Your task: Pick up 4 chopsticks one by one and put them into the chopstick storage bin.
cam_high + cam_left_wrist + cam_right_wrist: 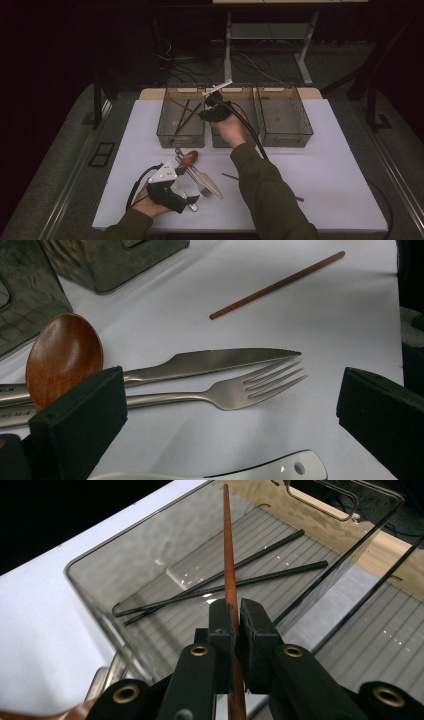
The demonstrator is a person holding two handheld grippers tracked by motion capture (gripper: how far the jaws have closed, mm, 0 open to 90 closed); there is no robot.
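**Brown chopstick held over the left bin**

High view. The right gripper [212, 107] is extended over the left bin [166, 134], the first of three clear bins along the far side of the white table [340, 165]. The middle bin [248, 90] and right bin [304, 131] stand beside it. The left gripper [190, 196] rests near the table's front edge, beside a wooden spoon [189, 159], a fork [199, 183] and a knife [210, 184]. A second brown chopstick [230, 176] lies on the table, partly hidden by the right sleeve.

Left gripper view. The jaws stand wide apart with nothing between them. Ahead lie the wooden spoon [62, 357], the knife [215, 362], the fork [235, 392] and the loose brown chopstick [277, 285]. A white utensil handle [280, 471] lies at the lower edge.

Right gripper view. The jaws are clamped on the brown chopstick [229, 565], gripping it toward one end; the long free part points out above the left bin [95, 605], where two black chopsticks [235, 577] already lie on the ribbed floor.

Handling judgement. The chopstick is likely light, stiff and smooth. A grip this near one end may let it pivot between the pads; a hold nearer mid-length would steady it.
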